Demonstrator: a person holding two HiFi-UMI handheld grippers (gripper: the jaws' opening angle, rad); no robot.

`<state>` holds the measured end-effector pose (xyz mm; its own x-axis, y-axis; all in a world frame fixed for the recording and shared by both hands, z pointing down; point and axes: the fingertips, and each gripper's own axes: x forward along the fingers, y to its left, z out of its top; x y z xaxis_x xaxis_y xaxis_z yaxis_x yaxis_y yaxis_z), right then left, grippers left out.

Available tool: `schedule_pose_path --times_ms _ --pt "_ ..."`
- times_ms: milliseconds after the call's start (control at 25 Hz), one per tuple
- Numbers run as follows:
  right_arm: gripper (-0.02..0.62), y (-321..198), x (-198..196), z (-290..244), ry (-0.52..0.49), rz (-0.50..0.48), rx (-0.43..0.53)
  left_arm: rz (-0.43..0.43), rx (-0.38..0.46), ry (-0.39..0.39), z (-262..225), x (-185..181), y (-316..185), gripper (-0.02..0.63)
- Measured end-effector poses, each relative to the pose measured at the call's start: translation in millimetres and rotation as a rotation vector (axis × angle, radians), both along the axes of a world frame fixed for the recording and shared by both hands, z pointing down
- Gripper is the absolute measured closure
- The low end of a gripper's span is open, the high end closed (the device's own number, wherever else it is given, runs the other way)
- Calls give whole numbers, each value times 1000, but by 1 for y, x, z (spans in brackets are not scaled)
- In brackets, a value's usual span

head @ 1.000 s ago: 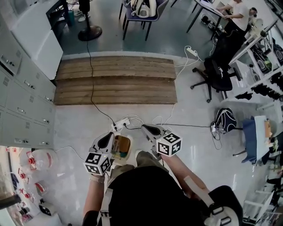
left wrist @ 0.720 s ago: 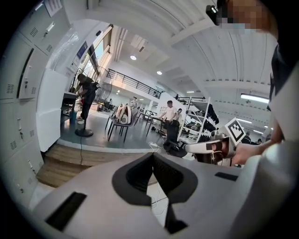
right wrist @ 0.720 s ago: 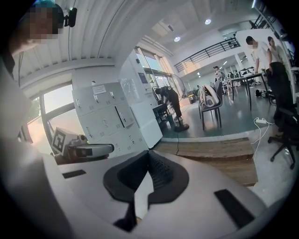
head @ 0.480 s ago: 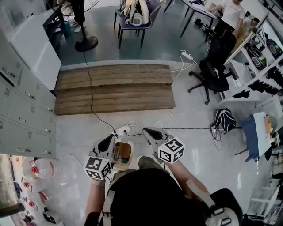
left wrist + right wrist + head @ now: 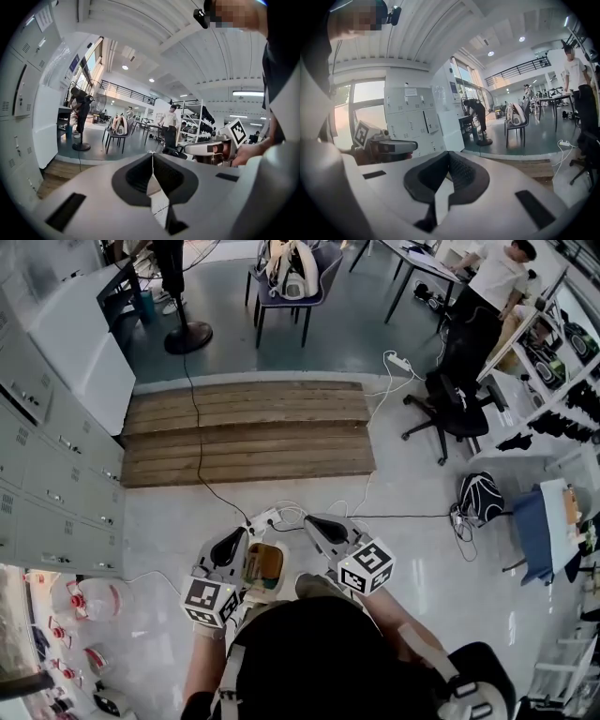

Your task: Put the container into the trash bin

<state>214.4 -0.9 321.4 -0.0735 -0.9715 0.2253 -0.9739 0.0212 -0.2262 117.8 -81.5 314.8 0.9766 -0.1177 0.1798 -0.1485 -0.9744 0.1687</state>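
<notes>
Your left hand-held gripper (image 5: 232, 542) pinches the container (image 5: 263, 564) by its rim and your right hand-held gripper (image 5: 321, 526) is closed empty; carry it level, since no trash bin is visible.

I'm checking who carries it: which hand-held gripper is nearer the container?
Left. The left hand-held gripper sits right against the container, jaws closed, apparently on its rim; the right hand-held gripper, jaws closed and empty, is off to the container's right across a gap.

Floor (image 5: 422, 540) open ahead of left tool (image 5: 229, 542) and right tool (image 5: 317, 524). Power strip (image 5: 262, 518) and cables (image 5: 217, 486) underfoot, wooden platform (image 5: 248, 432) beyond, lockers (image 5: 47, 484) left, office chair (image 5: 455, 404) right.
</notes>
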Motion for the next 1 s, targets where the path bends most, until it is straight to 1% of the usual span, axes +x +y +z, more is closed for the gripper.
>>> schedule_pose_path --times_ms 240,560,1000 --pt "580 3 -8 2 15 -16 -17 -11 7 17 -6 -10 3 598" --pt "580 3 -19 9 -2 -47 -45 -21 1 23 -4 -20 7 598" --pt "580 -3 -22 15 -91 -64 -35 -36 -12 11 3 -28 3 598"
